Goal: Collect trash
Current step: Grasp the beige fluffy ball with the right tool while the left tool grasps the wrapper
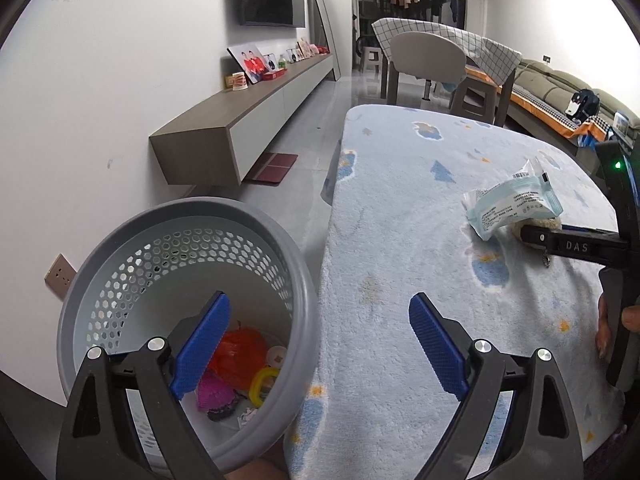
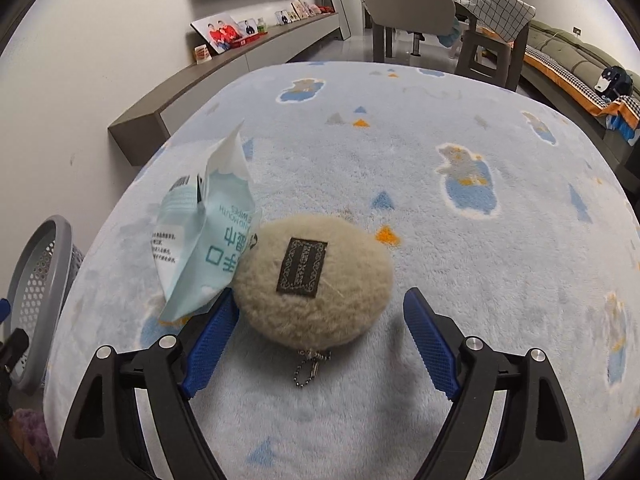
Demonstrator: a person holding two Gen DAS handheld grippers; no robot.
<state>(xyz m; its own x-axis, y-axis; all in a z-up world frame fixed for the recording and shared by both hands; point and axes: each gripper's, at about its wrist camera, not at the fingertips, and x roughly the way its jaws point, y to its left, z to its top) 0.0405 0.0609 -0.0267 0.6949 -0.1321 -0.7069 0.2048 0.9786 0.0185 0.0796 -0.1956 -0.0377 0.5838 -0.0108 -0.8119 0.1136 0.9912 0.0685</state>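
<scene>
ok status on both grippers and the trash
Left gripper open, empty, by bin. Right gripper open around plush keychain, no squeeze. Wipes packet leaning against the plush.

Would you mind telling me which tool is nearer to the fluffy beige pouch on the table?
Right. The right tool stands open around the fluffy beige pouch, its fingers flanking it. The left tool hangs open over the waste basket's rim, away from the pouch.

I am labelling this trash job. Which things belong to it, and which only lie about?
For the job: wipes packet, fluffy pouch between the open right claw, bin, open left claw.
Lying about: photo frames, chair, sofa.
</scene>
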